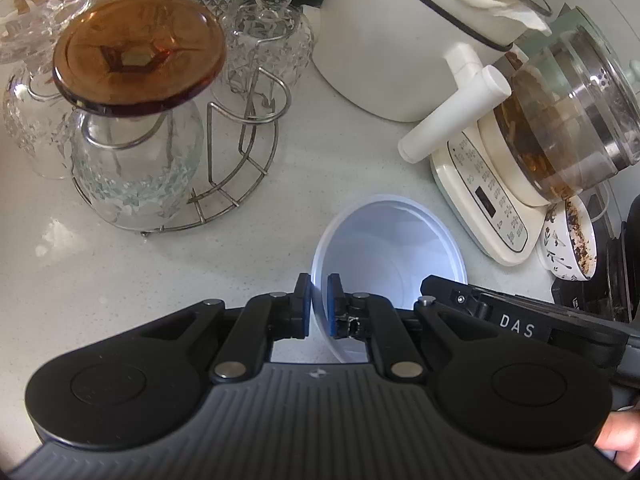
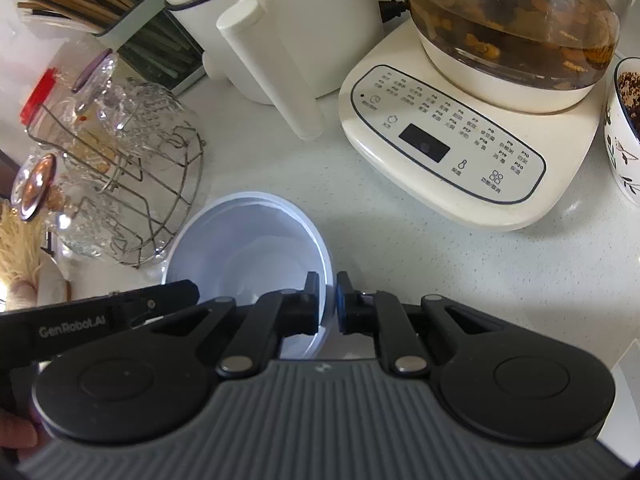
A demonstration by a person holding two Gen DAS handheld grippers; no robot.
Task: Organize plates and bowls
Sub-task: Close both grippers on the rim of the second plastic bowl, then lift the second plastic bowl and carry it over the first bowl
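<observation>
A white plastic bowl (image 1: 384,248) sits low over the speckled white counter (image 1: 100,272), held from both sides. My left gripper (image 1: 319,304) is shut on the bowl's left rim, one pad inside and one outside. My right gripper (image 2: 328,300) is shut on the bowl's (image 2: 248,248) right rim the same way. The right gripper also shows in the left wrist view (image 1: 516,320) at the bowl's right side. The left gripper shows in the right wrist view (image 2: 120,308) at the bowl's left side. The bowl is empty.
A wire rack (image 1: 240,152) with upturned glasses and an amber glass lid (image 1: 140,52) stands at the left. A white pot (image 1: 400,40), a glass kettle on a cream base (image 2: 460,148), a patterned bowl (image 2: 624,132) and a chopstick holder (image 2: 132,32) crowd the back and right.
</observation>
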